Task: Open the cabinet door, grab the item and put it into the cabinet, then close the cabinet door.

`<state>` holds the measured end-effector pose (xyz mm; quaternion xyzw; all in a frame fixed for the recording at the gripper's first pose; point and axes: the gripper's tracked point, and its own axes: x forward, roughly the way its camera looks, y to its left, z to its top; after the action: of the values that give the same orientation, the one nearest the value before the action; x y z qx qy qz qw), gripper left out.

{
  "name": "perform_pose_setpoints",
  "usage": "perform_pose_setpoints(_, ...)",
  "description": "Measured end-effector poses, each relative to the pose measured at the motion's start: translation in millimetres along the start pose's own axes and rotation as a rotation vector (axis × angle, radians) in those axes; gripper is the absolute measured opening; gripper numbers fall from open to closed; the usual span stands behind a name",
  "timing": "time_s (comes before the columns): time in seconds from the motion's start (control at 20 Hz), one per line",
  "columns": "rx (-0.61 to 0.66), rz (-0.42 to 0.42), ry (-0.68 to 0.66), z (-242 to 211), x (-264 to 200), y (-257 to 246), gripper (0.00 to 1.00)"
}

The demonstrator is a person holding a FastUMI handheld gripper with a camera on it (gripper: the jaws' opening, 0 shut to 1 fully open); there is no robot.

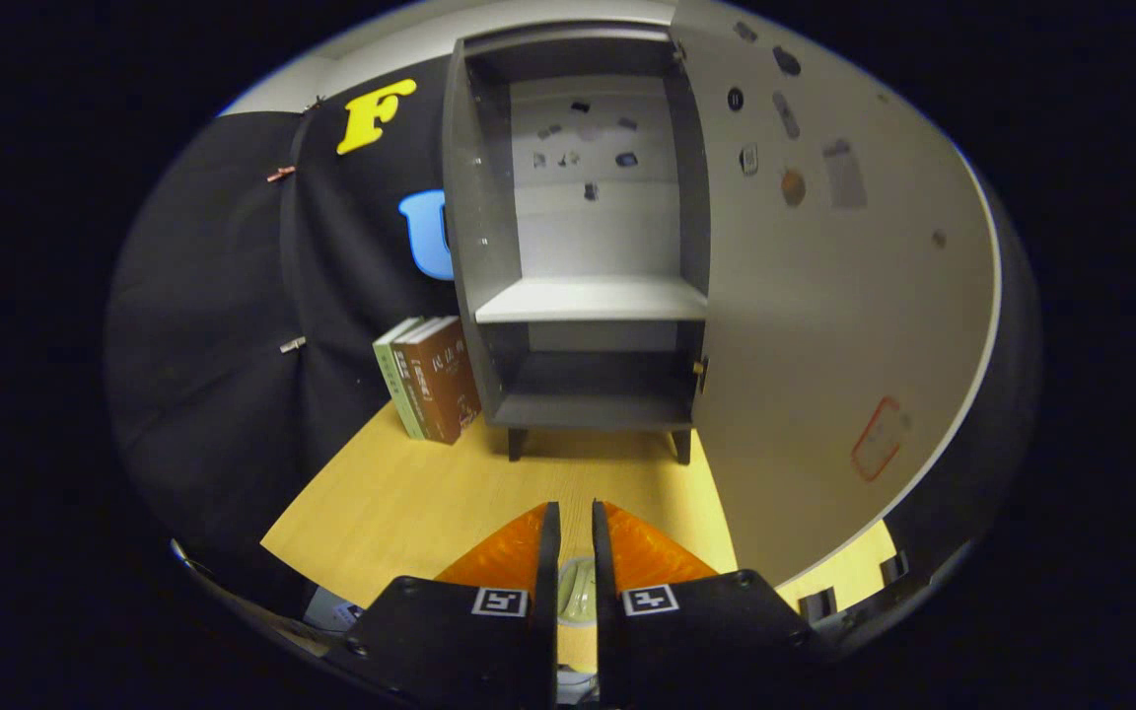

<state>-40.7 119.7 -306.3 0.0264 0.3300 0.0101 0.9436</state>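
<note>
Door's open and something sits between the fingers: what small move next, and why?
Probably carry forward toward the cabinet. Its door stands wide open, the shelf looks bare, and the gripper is nearly shut with a pale item between its fingers; firm grip unclear.

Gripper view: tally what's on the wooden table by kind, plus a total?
Cabinet, door open: 1
Books standing left of the cabinet: 3
Pale item between the claw fingers, which are nearly closed around it: 1
Total: 5
</note>
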Motion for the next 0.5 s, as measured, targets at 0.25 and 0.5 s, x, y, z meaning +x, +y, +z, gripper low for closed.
perform_pose_setpoints(0.25,0.020,-0.019,0.201,-72,47,-9,0.26)
perform_pose_setpoints(0.5,0.020,-0.024,0.334,-116,96,-10,0.43)
